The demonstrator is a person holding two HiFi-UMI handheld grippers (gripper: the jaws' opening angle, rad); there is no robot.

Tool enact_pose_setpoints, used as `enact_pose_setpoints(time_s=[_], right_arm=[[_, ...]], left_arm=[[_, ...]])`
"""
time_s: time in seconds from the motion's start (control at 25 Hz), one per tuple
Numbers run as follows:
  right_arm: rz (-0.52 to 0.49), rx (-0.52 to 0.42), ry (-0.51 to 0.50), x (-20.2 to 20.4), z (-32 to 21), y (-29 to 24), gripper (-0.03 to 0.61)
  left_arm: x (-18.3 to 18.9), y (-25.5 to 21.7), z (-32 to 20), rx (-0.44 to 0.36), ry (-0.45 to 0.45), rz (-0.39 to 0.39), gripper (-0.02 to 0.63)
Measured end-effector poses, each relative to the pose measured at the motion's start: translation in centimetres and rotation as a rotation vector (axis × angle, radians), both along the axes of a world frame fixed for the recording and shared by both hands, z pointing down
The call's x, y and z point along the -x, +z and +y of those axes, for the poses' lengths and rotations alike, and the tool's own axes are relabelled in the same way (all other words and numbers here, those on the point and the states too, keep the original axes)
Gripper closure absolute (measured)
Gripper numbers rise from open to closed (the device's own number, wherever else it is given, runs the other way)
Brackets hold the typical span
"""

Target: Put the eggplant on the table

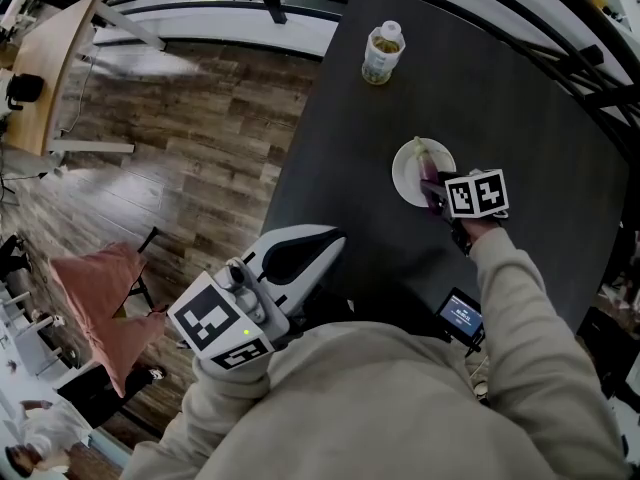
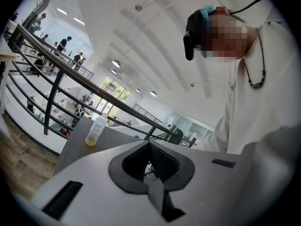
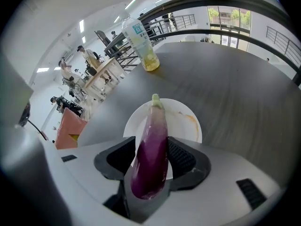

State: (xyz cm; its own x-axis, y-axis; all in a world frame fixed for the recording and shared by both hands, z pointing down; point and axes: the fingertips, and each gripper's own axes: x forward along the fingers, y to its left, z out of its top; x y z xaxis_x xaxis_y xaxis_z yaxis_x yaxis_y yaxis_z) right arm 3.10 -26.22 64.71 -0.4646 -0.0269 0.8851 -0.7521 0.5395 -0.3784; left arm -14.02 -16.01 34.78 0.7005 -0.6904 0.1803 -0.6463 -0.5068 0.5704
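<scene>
Round white plate [image 1: 405, 168], orange-smeared, just below and ahead of the right gripper [image 1: 436, 196]. Clear plastic bottle [image 1: 382, 54], yellowish liquid, upright, well beyond the gripper. Small black screen device [image 1: 460, 317], behind it.

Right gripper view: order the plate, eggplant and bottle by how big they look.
1. plate, widest, partly hidden.
2. eggplant, close second, enlarged by nearness.
3. bottle, far back, so true size unsure.

Long, glossy purple eggplant [image 3: 151, 149], paling to lilac near the green stem tip. Sits clamped in right gripper [image 3: 151, 166], stem end pointing away, over white plate [image 3: 188, 126] on dark grey table [image 3: 244, 88]. Contact with plate unclear.
</scene>
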Motion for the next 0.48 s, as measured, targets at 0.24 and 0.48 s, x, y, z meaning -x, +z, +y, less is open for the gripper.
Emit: enact_pose_setpoints(time_s=[0.24,0.48], right_arm=[[0.013,-0.011,-0.018,-0.10,-0.24,0.07,0.323],[0.010,-0.017,-0.010,-0.26,-0.49,-0.21,0.307]], left_arm=[[-0.04,0.15,-0.16,0.003,0.002,-0.004,0.609],[-0.10,0.00,-0.31,-0.001,0.012,-0.004,0.609]])
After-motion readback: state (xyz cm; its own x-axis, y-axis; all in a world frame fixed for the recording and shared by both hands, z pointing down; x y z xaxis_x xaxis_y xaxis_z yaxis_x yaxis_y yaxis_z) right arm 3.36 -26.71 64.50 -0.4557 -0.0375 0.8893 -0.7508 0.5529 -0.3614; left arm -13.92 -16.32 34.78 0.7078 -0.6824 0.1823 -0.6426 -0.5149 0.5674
